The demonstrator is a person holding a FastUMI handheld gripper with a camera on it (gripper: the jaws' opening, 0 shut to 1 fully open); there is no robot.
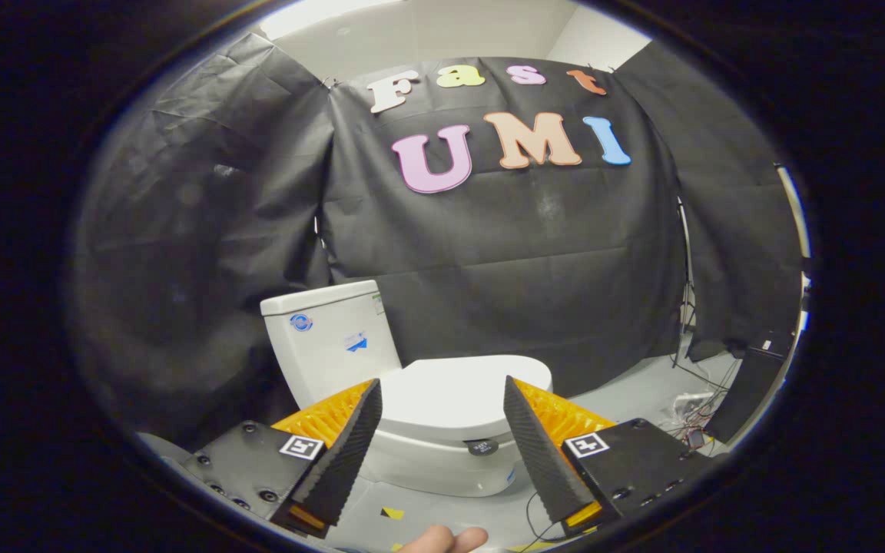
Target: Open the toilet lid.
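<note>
Hovering above the floor, the gripper [442, 399] points toward a white ceramic toilet [442, 453] that stands just ahead of it against the black cloth wall [504, 253] of the booth. Its two fingers stand wide apart and hold nothing; neither touches the toilet. Seen between the fingertips lies the toilet's smooth white oval plastic lid [450, 395], flat and closed over the bowl, its front edge facing the gripper. A small dark round tag [482, 446] sits on the front of the bowl just under the lid's rim. Behind the lid and a little to the left of the fingers rises the white rectangular ceramic tank [331, 342], with a few small stickers on its face. The pale grey floor [442, 514] spreads under the toilet, with a small yellow-and-black marker [392, 512] lying on it between the fingers. A fingertip of the person's hand [446, 540] shows below the fingers. To the right, beyond the right finger, loose thin cables [692, 426] lie tangled on the floor near a dark flat panel [746, 392] leaning by the cloth.
</note>
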